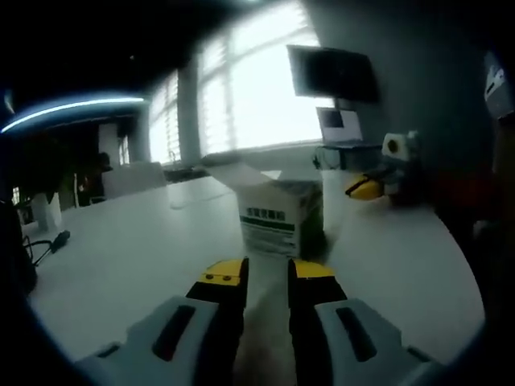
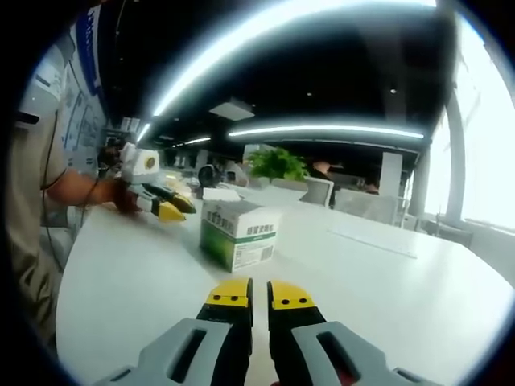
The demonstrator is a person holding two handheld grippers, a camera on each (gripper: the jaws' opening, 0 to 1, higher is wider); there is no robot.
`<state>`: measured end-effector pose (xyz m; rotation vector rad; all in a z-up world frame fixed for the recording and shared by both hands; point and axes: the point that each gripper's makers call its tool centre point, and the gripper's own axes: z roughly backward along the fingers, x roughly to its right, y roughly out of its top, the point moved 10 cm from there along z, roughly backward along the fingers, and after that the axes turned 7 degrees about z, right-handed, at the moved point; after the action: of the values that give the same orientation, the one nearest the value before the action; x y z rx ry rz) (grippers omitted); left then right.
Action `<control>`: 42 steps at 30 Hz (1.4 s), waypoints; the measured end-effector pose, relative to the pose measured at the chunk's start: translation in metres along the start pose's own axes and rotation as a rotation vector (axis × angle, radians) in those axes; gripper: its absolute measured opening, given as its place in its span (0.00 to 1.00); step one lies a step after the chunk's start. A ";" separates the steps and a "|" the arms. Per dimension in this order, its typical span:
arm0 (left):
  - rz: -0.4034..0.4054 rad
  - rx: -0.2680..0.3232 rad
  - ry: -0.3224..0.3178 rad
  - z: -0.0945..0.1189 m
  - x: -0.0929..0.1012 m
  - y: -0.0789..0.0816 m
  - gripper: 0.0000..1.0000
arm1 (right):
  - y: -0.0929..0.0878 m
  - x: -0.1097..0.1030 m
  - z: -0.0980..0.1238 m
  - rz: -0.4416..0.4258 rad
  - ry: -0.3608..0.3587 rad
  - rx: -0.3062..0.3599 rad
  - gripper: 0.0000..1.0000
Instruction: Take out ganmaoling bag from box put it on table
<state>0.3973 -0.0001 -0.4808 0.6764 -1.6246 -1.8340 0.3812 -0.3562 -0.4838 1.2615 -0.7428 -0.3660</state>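
Left gripper [image 1: 268, 270]: low over the white table [image 1: 137, 257], 2 yellow-tipped jaws parted by a narrow gap, nothing between them. Just ahead, the green-and-white medicine box [image 1: 282, 213], standing on the table with its top flap [image 1: 233, 169] lifted open. Past the box to the right, the other gripper [image 1: 378, 181] (yellow tip toward the box), apart from it. Farther back, a laptop [image 1: 342, 127], a dark wall screen [image 1: 334, 74] and bright windows [image 1: 257, 80].

Right gripper [image 2: 260, 296]: also low above the table [image 2: 386, 273], jaws almost together with only a slim slit between, gripping nothing. Ahead and slightly left, the same box [image 2: 239, 233], flap [image 2: 221, 194] raised, resting on the tabletop. Beyond it to the left, the left gripper [image 2: 161, 201] held in a person's hand [image 2: 125, 197], near the box but not touching. Ganmaoling bag not discernible; box interior hidden from both views. Further off, a green plant [image 2: 278, 163], white chairs [image 2: 366, 205] and ceiling light strips [image 2: 322, 129].
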 end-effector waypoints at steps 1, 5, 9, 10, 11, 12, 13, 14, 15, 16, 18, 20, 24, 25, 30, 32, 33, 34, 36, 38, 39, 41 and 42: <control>0.002 0.011 0.006 -0.001 -0.001 0.001 0.13 | 0.000 0.000 0.000 0.000 0.000 0.000 0.03; 0.060 0.046 0.023 -0.005 -0.003 0.008 0.14 | 0.000 0.000 0.000 -0.001 -0.002 0.000 0.03; 0.016 0.056 -0.039 -0.008 -0.002 0.010 0.12 | 0.000 0.000 0.000 -0.001 -0.003 0.000 0.02; 0.009 0.074 -0.059 -0.008 0.000 0.011 0.11 | 0.000 0.000 0.000 -0.001 -0.004 0.001 0.02; 0.038 0.065 -0.093 -0.009 0.003 0.010 0.09 | 0.000 0.001 0.000 -0.001 -0.004 0.001 0.02; 0.055 0.058 -0.113 -0.010 0.003 0.010 0.07 | 0.000 0.001 0.000 0.000 -0.004 0.001 0.02; 0.079 0.080 -0.128 -0.011 0.004 0.011 0.03 | 0.000 0.001 0.000 0.001 -0.005 0.000 0.02; 0.089 0.102 -0.139 -0.011 0.004 0.012 0.00 | 0.000 0.001 0.000 0.001 -0.005 0.000 0.02; 0.123 0.102 -0.139 -0.012 0.004 0.012 0.00 | 0.000 0.001 0.000 0.001 -0.005 0.001 0.02; 0.125 0.103 -0.144 -0.013 0.002 0.013 0.00 | 0.000 0.001 0.000 0.001 -0.005 0.001 0.02; 0.137 0.137 -0.148 -0.014 0.001 0.016 0.00 | 0.000 0.001 0.000 0.000 -0.006 0.002 0.02; 0.152 0.130 -0.150 -0.016 -0.002 0.017 0.00 | 0.000 0.001 0.000 0.000 -0.006 0.002 0.02; 0.186 0.103 -0.156 -0.019 -0.005 0.016 0.00 | 0.000 0.001 0.000 -0.002 -0.006 0.005 0.02; 0.177 0.092 -0.158 -0.020 -0.006 0.016 0.00 | 0.000 0.001 0.000 -0.002 -0.006 0.005 0.01; 0.152 0.070 -0.213 -0.027 -0.006 0.017 0.15 | 0.000 0.001 0.000 -0.003 -0.006 0.004 0.01; 0.128 0.055 -0.230 -0.031 -0.004 0.016 0.20 | 0.000 0.001 0.000 -0.004 -0.007 0.005 0.01; 0.126 0.046 -0.233 -0.033 -0.003 0.016 0.22 | 0.000 0.001 0.000 -0.004 -0.007 0.005 0.01; 0.121 0.035 -0.237 -0.035 -0.003 0.015 0.25 | 0.000 0.001 0.000 -0.004 -0.007 0.004 0.01; 0.108 0.037 -0.240 -0.037 -0.004 0.015 0.28 | 0.000 0.001 0.000 -0.005 -0.006 0.005 0.01; 0.111 0.052 -0.250 -0.040 -0.007 0.018 0.35 | 0.000 0.002 0.000 -0.007 -0.005 0.006 0.01; 0.117 0.055 -0.259 -0.042 -0.008 0.019 0.39 | 0.000 0.002 0.000 -0.007 -0.005 0.007 0.00; 0.105 0.069 -0.271 -0.044 -0.009 0.021 0.44 | 0.000 0.002 0.000 -0.009 -0.004 0.007 0.00; 0.104 0.076 -0.275 -0.045 -0.010 0.022 0.45 | 0.000 0.002 0.000 -0.009 -0.003 0.006 0.00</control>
<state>0.4384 -0.0263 -0.4647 0.3751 -1.8753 -1.8603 0.3826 -0.3574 -0.4834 1.2708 -0.7420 -0.3731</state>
